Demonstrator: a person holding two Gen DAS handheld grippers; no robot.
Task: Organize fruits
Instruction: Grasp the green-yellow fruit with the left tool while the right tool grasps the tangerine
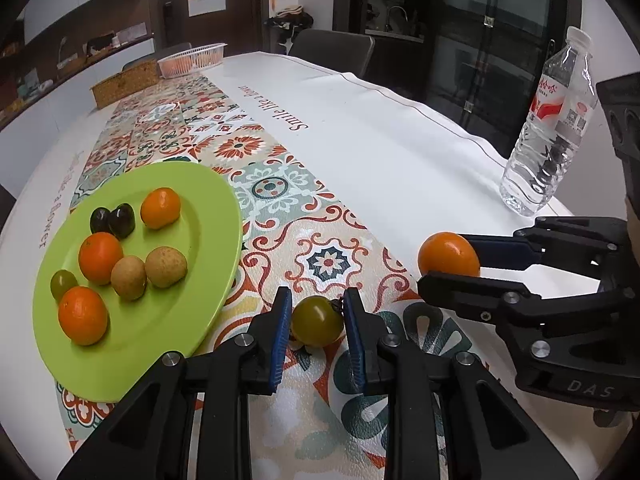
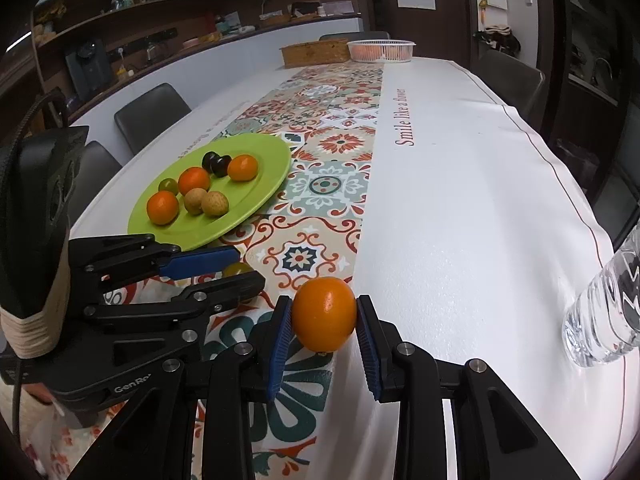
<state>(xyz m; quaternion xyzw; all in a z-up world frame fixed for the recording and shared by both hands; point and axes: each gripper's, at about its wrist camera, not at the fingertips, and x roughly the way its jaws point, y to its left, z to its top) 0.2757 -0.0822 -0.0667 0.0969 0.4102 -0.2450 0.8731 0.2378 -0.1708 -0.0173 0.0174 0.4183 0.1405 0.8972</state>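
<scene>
Left wrist: left gripper straddles the green tomato on the runner, just beside the green plate; pads flank it, contact unclear, so can't tell if it's clamped. Close gently, thin skin; lift clear of the rim before moving over

Right wrist: right gripper pinches the orange mid-body near the cloth, pads touching both sides. Left gripper sits between it and the plate, so stagger the moves; set down in a free spot

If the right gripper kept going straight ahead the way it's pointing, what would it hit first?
The orange already sits between the right gripper pads. Beyond it the tablecloth looks free, though depth is unclear.
</scene>
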